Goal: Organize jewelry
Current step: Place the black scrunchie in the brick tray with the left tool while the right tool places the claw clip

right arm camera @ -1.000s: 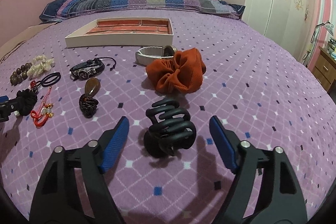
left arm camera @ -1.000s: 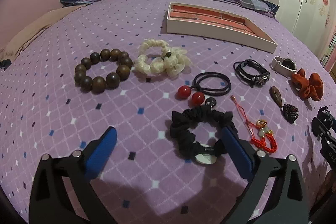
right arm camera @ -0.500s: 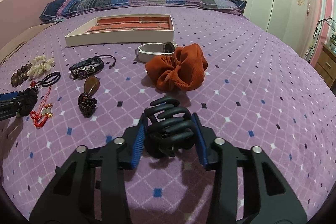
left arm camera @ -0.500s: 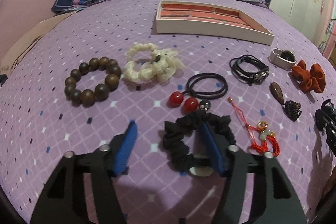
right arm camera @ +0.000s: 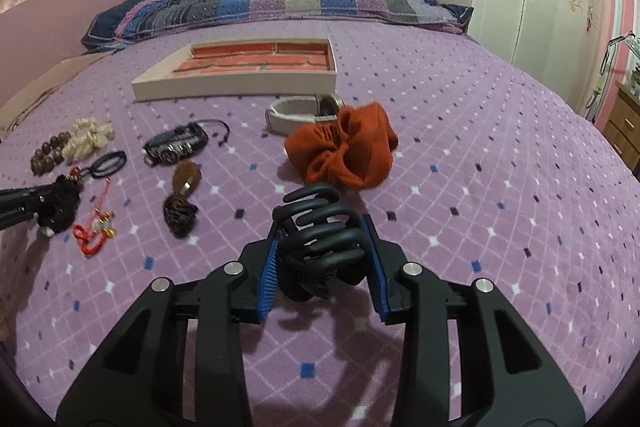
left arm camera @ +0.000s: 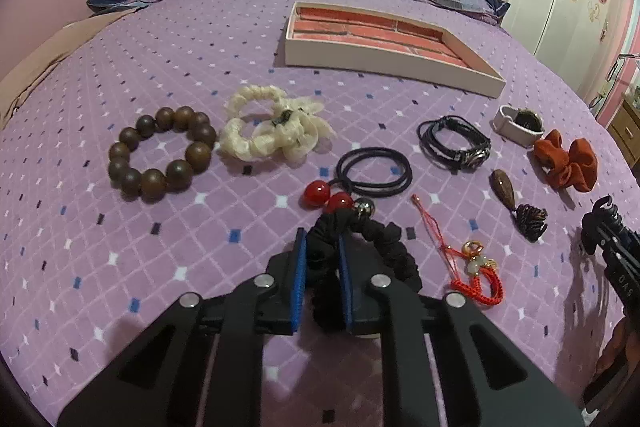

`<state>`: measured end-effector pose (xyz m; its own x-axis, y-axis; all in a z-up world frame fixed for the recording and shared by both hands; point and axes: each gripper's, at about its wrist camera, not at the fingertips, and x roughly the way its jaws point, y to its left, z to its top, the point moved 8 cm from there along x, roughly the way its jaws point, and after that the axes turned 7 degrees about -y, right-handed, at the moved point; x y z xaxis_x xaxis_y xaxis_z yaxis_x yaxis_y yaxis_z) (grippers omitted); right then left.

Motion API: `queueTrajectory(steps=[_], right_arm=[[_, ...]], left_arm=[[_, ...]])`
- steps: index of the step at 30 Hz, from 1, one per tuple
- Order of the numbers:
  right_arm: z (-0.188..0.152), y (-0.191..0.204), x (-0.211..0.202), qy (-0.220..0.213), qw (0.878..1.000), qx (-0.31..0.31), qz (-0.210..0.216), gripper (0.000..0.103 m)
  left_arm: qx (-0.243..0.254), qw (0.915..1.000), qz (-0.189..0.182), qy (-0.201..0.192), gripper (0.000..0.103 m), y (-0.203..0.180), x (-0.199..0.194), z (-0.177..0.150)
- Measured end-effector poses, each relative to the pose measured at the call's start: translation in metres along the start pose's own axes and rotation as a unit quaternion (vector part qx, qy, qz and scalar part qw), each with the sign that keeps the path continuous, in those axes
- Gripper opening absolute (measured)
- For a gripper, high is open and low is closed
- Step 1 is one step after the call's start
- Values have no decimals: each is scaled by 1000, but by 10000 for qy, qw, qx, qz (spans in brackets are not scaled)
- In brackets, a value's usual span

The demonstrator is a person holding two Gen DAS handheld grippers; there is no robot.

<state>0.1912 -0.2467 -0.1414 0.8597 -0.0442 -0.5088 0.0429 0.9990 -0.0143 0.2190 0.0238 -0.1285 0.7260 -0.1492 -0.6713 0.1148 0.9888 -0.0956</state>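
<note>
A black scrunchie point(left arm camera: 394, 251) lies on the purple bedspread near the front. My left gripper point(left arm camera: 320, 239) is closing on its left side, and the blue pads press the fabric band between them. In the right wrist view a black claw clip point(right arm camera: 312, 203) sits between the blue pads of my right gripper point(right arm camera: 321, 225), which is closing and grips the clip's sides. The white tray point(left arm camera: 384, 57) with a brick-red lining stands farther back, also seen as the tray point(right arm camera: 236, 83) in the right wrist view.
On the bedspread lie a wooden bead bracelet point(left arm camera: 160, 155), a cream scrunchie point(left arm camera: 272, 131), a black hair tie with red balls point(left arm camera: 374, 171), a leather bracelet point(left arm camera: 454, 143), a watch point(left arm camera: 516, 121), an orange scrunchie point(right arm camera: 344, 151), a red cord charm point(left arm camera: 472, 267) and a brown pendant point(left arm camera: 520, 207).
Both grippers have gone from wide open to shut. The left one closed on the black scrunchie's band, the right one on the black claw clip. Neither hand has shifted much.
</note>
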Motion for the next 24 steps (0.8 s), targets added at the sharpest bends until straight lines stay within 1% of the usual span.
queueTrajectory(steps=[7, 10, 14, 16, 20, 24], right_arm=[[23, 9, -8, -103, 9997, 62, 234, 37], [35, 13, -6, -148, 9993, 100, 331, 37], [48, 17, 4, -150, 9989, 162, 422, 37], [58, 18, 9, -174, 9986, 182, 455, 37], [89, 22, 19, -317, 9981, 155, 503, 37], [136, 24, 42, -396, 9976, 204, 534, 37]], left_arm=[[37, 9998, -112, -184, 15, -5, -23, 22], [73, 9994, -135, -321, 15, -8, -31, 38], [27, 9986, -251, -473, 15, -12, -33, 63], [75, 9983, -216, -540, 15, -13, -32, 74], [152, 9976, -236, -637, 15, -18, -27, 103], [197, 9965, -208, -784, 15, -21, -14, 143]])
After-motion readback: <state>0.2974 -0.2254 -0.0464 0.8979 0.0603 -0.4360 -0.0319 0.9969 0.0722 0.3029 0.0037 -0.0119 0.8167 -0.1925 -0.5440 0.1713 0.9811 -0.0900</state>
